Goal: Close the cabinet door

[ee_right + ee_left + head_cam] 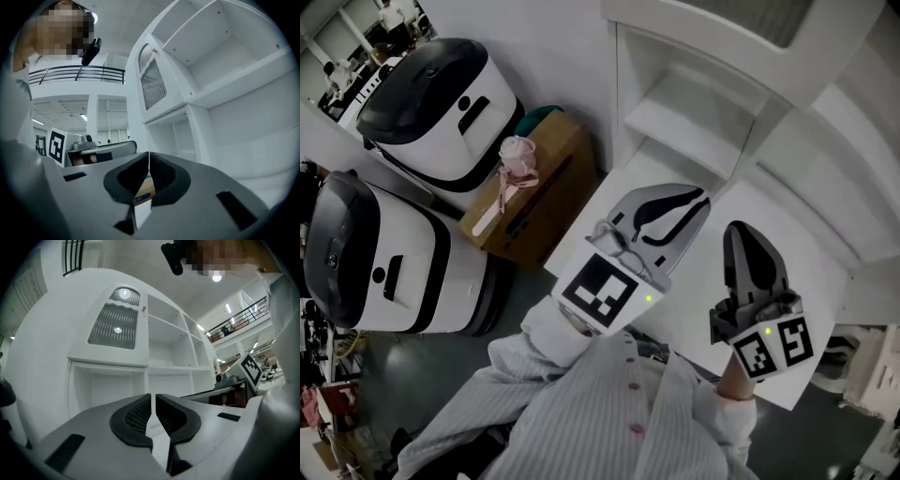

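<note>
**Cabinet door** [115, 326]: white, arched, with a grey slatted panel and a small knob on its right edge. It is set on the upper left compartment of the cabinet. In the left gripper view it appears to lie flat against the front, but it cannot be told whether it is fully seated.

**Cabinet** [171, 348]: white. The compartment under the door and the shelves to its right are left open and bare.

**Left gripper** [153, 401]: held level, below the door and apart from it. The jaws are drawn all but together with only a thin slit, and nothing is held. A closed tip is judged fit for pushing a panel, not for grasping it.

**Right gripper** [149, 159]: held level beside the left gripper, with its tips met and nothing carried. The brown seen through its gap is background. It is judged idle, kept clear of the door.

**Cardboard box** [539, 202]: stood on the floor against the cabinet's side, with a pink object [517, 159] on top.

**Two white machines** [441, 103]: dark-lidded, parked beyond the box.
</note>
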A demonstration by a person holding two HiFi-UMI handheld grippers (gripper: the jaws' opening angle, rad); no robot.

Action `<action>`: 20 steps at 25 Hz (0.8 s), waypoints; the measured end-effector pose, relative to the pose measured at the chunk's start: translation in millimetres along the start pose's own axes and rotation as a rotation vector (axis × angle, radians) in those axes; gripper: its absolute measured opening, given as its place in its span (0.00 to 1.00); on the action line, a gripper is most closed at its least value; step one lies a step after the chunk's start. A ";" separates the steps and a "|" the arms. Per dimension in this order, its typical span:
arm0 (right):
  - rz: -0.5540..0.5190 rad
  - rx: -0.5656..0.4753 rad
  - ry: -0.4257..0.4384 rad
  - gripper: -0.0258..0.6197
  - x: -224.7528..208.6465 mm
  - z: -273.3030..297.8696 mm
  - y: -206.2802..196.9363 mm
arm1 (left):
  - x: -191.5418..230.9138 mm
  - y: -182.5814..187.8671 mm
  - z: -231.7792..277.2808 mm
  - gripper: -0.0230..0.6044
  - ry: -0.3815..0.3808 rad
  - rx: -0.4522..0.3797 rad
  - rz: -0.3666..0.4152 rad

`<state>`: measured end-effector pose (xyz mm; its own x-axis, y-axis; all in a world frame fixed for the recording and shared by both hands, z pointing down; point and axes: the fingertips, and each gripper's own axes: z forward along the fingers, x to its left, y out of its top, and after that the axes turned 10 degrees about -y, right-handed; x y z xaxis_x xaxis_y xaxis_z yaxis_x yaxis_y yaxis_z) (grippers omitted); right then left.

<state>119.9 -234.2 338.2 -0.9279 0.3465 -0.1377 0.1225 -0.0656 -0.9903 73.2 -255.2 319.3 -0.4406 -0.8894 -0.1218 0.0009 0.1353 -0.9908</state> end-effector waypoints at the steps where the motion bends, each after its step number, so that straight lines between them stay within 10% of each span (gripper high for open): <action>1: 0.001 0.001 0.004 0.06 1.9 -0.8 -2.0 | -3.1 -4.5 -1.7 0.09 -0.008 0.001 -0.017; 20: -0.009 0.057 -0.006 0.06 11.7 -15.9 -30.4 | -41.2 -41.6 -8.7 0.05 -0.111 0.068 -0.053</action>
<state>110.9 -213.3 366.4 -0.9309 0.3419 -0.1287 0.0941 -0.1158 -0.9888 83.4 -220.4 366.1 -0.3392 -0.9380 -0.0710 0.0426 0.0601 -0.9973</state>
